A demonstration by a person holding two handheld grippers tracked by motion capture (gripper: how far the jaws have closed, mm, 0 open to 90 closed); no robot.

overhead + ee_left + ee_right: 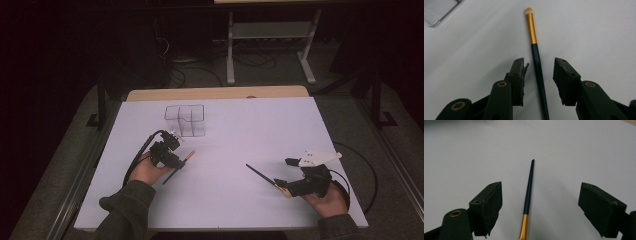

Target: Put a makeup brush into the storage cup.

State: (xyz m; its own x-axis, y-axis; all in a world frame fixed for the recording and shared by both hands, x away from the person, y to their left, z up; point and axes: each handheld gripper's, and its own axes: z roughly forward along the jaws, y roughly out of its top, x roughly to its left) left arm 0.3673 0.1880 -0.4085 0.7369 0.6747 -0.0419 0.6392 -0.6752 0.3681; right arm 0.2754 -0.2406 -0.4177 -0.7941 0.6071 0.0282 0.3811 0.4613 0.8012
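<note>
White board (240,145) covered the table in the high view, with dark floor and a grey metal stand (270,45) beyond it at the top of the frame. Toward the upper left of the board stood a clear plastic organizer (185,120) split into compartments. Below it, at the left of the frame, a hand (150,170) held the left gripper (181,159), and a makeup brush (179,166) lay slanted on the board beside it. From the left gripper view, that brush (537,67) lay between the two jaws, which stood apart with a gap on either side of the dark handle; its gold band and pale tip pointed to the top of the frame. At the lower right of the high view, the other hand (327,200) held the right gripper (281,186) near a second brush (260,175). From the right gripper view, the jaws stood wide apart, and that brush (528,195) lay on the board between them, touching neither, gold band at the bottom edge.
</note>
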